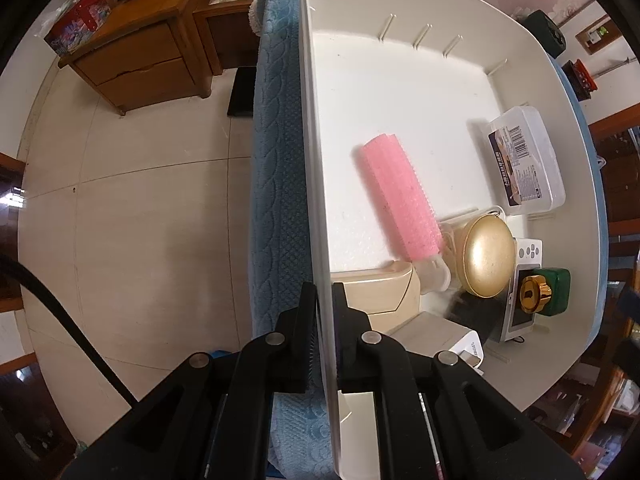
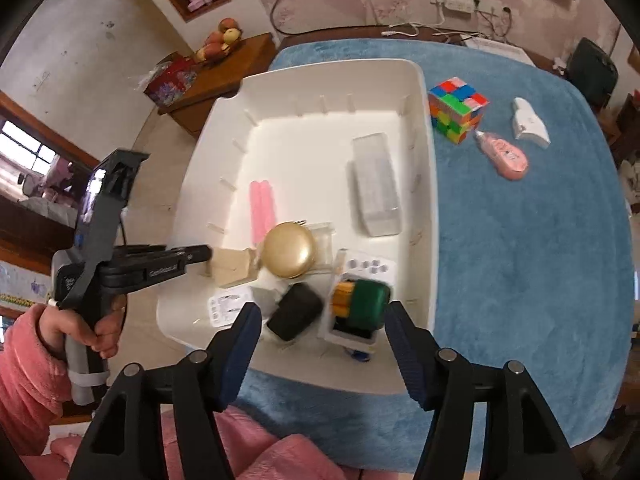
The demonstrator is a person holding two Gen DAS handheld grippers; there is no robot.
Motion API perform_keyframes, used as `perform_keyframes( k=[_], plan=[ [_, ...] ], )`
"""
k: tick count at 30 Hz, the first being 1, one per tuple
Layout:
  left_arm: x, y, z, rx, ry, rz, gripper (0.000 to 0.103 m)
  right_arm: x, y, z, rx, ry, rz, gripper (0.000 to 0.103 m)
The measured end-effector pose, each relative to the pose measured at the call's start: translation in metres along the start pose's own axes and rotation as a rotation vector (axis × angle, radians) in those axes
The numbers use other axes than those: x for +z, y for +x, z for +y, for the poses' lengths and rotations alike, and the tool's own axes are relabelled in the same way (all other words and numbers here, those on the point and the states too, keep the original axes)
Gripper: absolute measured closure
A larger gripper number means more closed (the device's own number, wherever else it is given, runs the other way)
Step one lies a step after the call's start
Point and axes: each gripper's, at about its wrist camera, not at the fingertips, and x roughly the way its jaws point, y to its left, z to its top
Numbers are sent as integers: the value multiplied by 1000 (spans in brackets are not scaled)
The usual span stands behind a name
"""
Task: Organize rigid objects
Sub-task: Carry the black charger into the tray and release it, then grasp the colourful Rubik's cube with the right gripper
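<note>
A white plastic bin (image 1: 400, 64) stands on a blue cloth. My left gripper (image 1: 323, 292) is shut on the bin's near side wall, one finger on each face. In the bin lie a pink roller (image 1: 400, 200), a gold round case (image 1: 486, 256), a clear lidded box (image 1: 524, 160), a white camera (image 1: 524, 304) and a green box (image 1: 554, 292) with a gold knob. In the right wrist view my right gripper (image 2: 322, 320) hangs open over the bin's near corner. The green box (image 2: 370, 300) and a black case (image 2: 296, 316) lie below it, untouched.
On the blue cloth (image 2: 520, 260) to the right of the bin lie a colour cube (image 2: 458, 112), a pink tape dispenser (image 2: 508, 156) and a white gadget (image 2: 528, 120). A hand in a pink sleeve (image 2: 24, 364) holds the left gripper. A wooden cabinet (image 1: 140, 52) stands beyond the table.
</note>
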Motion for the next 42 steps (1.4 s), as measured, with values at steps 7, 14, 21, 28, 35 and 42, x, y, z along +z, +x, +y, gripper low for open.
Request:
perform_keyframes(
  k=[7, 14, 21, 28, 35, 42],
  plan=[
    [5, 1, -2, 7, -13, 11, 95, 17, -5, -41, -64, 20, -28, 37],
    [11, -2, -8, 36, -36, 15, 95, 48, -15, -85, -139, -49, -116, 37],
    [15, -6, -16, 74, -62, 28, 95, 80, -18, -119, -172, -140, -226, 27],
    [13, -10, -21, 107, -113, 34, 95, 112, -5, -149, -101, -221, -322, 23],
    [16, -8, -23, 154, -173, 45, 95, 127, 28, -154, -32, -325, -407, 23],
    [15, -8, -32, 206, -222, 63, 91, 138, 70, -159, 49, -375, -416, 23]
  ],
)
